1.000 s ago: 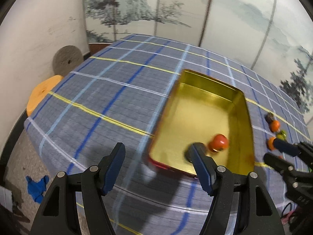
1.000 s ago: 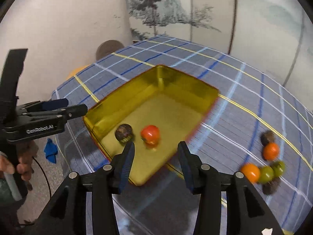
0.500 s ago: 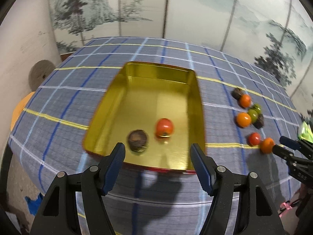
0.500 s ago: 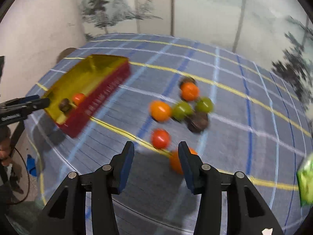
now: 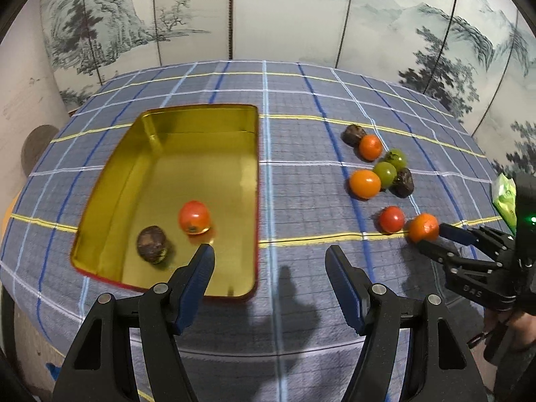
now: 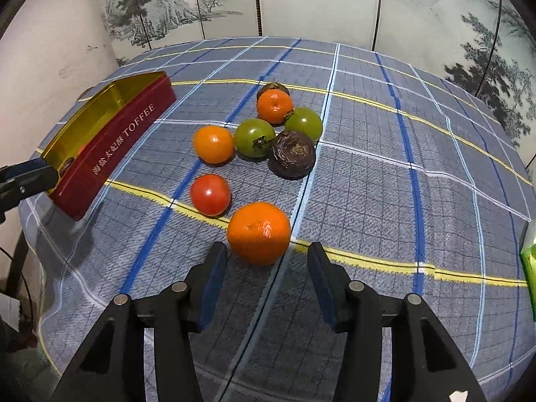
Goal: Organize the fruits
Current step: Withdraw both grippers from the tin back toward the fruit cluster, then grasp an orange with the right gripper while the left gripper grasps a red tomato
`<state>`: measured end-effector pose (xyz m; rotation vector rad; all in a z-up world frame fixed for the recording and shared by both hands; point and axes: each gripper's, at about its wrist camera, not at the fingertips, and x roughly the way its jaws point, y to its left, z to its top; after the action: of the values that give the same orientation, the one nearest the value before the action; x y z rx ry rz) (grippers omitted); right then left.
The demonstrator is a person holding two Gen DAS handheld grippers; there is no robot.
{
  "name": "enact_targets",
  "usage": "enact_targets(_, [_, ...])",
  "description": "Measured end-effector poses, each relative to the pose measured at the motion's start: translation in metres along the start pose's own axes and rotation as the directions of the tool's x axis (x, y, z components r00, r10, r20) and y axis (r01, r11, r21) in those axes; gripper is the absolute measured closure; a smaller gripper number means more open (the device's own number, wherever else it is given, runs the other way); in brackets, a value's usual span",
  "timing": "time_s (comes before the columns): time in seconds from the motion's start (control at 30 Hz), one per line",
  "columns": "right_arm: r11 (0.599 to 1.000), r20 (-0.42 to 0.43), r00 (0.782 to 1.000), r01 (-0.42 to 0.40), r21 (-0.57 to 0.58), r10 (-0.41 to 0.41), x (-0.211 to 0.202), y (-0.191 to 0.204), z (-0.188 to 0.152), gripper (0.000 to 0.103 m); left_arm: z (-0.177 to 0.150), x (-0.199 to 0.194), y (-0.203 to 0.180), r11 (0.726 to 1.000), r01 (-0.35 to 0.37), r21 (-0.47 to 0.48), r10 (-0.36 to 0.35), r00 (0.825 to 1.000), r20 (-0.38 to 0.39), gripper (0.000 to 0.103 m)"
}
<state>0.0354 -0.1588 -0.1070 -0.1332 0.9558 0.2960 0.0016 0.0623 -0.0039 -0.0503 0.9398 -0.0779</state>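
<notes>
A checked cloth (image 6: 368, 174) covers the surface. On it lie a gold tin (image 5: 254, 181), well apart from eight loose fruits (image 6: 258, 232), and a green packet (image 6: 529, 261) at the edge.

Blue-grey tablecloth (image 6: 368, 174), checked in white, bright blue and yellow lines. The tin (image 5: 254, 181) gleams gold inside and runs dark red outside, white lettering along its wall. In it, a red-orange fruit (image 5: 194, 217) and a dark brown one (image 5: 151, 239). Out on the cloth: a vivid orange mandarin (image 6: 258, 232), a red tomato (image 6: 210, 194), two green fruits (image 6: 254, 137), another dark brown fruit (image 6: 293, 154). Black grippers carry blue pads (image 6: 212, 281). Behind, a pale screen (image 5: 288, 13) painted with grey-green pines and misty hills.
</notes>
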Motion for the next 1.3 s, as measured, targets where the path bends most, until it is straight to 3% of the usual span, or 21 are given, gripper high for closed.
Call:
enact_targets(0.33, [1.0, 0.004, 1.0, -0.015, -0.019, 0.015, 0.013, 0.006, 0.006, 0.056, 0.003, 0.014, -0.022, 0.999, 0.022, 0.041, -0.021, 1.0, -0.017, 0.034])
enact_targets(0.57, [0.999, 0.005, 1.0, 0.006, -0.053, -0.006, 0.016, 0.011, 0.005, 0.065, 0.005, 0.023, -0.034, 0.998, 0.031, 0.057, -0.029, 0.999, -0.032, 0.034])
enact_targets(0.83, [0.999, 0.007, 1.0, 0.005, -0.04, -0.005, 0.015, 0.007, 0.005, 0.066, 0.008, 0.031, -0.053, 0.995, 0.057, 0.087, -0.053, 0.998, -0.041, 0.034])
enact_targets(1.3, [0.993, 0.006, 0.995, 0.1, 0.064, -0.101, 0.007, -0.054, 0.004, 0.066, 0.018, 0.061, -0.095, 0.988, 0.124, 0.087, -0.115, 0.988, -0.107, 0.034])
